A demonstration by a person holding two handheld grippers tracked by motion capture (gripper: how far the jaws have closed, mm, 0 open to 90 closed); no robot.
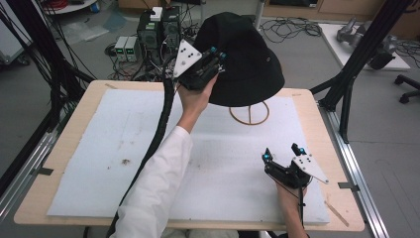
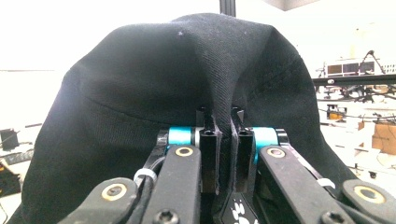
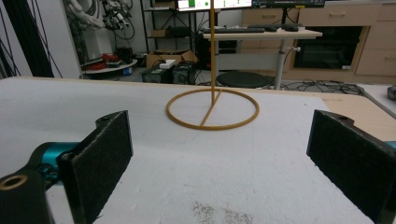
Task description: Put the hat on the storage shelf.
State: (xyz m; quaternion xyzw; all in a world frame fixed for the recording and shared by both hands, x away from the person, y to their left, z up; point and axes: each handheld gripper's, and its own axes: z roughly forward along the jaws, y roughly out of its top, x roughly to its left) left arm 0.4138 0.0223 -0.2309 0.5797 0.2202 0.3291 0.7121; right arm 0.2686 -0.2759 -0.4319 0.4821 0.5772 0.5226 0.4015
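Black cotton fabric of a soft bucket hat (image 1: 245,57) is sitting over the tall, thin wooden stand with a ring base (image 1: 249,114) at the far edge of the white foam-covered table (image 1: 99,163), and the left gripper (image 1: 216,55) is pinching a fold of its brim between jaws closed tight on the cloth, probably so the hat can be lifted or settled without slipping. Nearer the person, the right gripper (image 1: 282,153) is resting on the mat with jaws standing wide apart and holding nothing, apparently waiting clear of the work.
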